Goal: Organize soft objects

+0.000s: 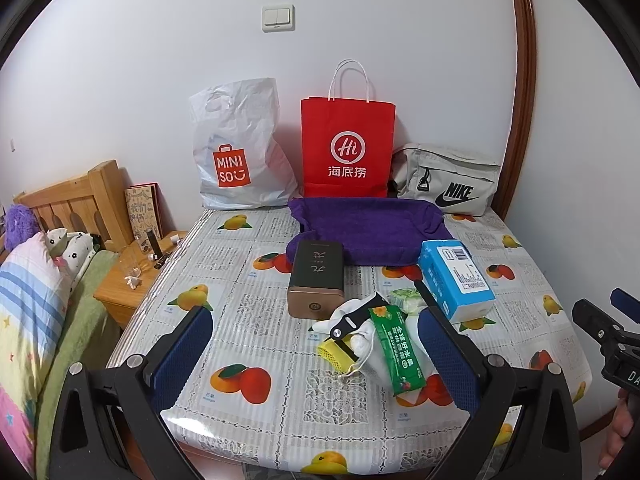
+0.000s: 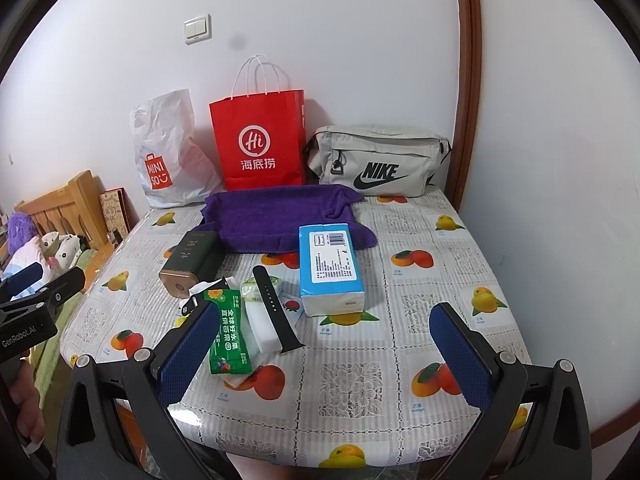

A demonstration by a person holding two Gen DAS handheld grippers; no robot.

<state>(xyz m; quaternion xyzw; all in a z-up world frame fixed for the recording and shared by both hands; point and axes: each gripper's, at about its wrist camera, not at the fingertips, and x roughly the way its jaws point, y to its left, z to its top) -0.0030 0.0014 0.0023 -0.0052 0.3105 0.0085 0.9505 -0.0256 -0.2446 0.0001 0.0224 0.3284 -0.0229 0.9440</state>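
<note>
Left wrist view: the left gripper (image 1: 316, 344) hung wide open and empty above the fruit-print tablecloth (image 1: 256, 312), the folded purple towel (image 1: 368, 232) lying well beyond its jaws (near the bags). Right wrist view: the right gripper (image 2: 324, 340) gaped empty too, towel (image 2: 280, 216) far ahead, behind the blue tissue pack (image 2: 330, 268).

The left gripper (image 1: 316, 328), with blue-padded black fingers spread wide, hovers above a table covered in a fruit-printed plastic cloth (image 1: 248, 308). Between its fingers lies a small heap: a green snack packet (image 1: 396, 350), a black watch strap (image 1: 356, 316), a yellow mesh item (image 1: 332, 354) and white cloth. Beyond sit a dark rectangular tin with a gold base (image 1: 316, 278), a blue tissue pack (image 1: 456, 274) and a folded purple towel (image 1: 368, 228). Against the wall stand a white Miniso plastic bag (image 1: 240, 148), a red paper bag (image 1: 348, 148) and a grey Nike pouch (image 1: 448, 182). The right gripper (image 1: 612, 336) shows at the right edge.
</note>
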